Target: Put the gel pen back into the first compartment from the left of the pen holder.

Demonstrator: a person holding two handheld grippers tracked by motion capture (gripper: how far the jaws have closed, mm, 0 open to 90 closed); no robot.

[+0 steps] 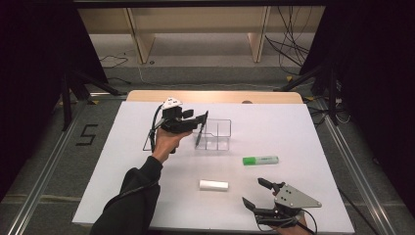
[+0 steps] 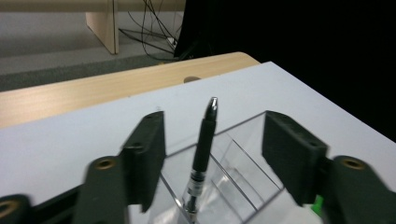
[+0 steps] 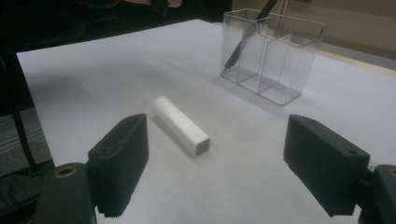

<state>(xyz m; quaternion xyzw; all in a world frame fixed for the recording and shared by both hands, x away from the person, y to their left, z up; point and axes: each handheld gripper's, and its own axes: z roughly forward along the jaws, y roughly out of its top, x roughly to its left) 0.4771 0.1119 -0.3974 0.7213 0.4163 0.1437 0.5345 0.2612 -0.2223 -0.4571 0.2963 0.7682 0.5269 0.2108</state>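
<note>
A black pen [image 2: 203,149] stood tilted in the near-left compartment of a clear plastic organizer [image 1: 219,132] on the white table [image 1: 122,176]. The left gripper [image 1: 200,128] hovered over it, jaws wide apart and free of the pen. Near the front edge, the right gripper [image 1: 255,192] rested open and empty, facing a white tube [image 1: 214,185].

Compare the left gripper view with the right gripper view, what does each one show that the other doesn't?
Left gripper view alone: the open left gripper straddling the black pen's upper end without touching it, plus floor cables.

Right gripper view alone: the open right gripper, with the white tube lying on the table ahead of it.

Both: the pen leaning in the clear organizer, and the white tabletop.
</note>
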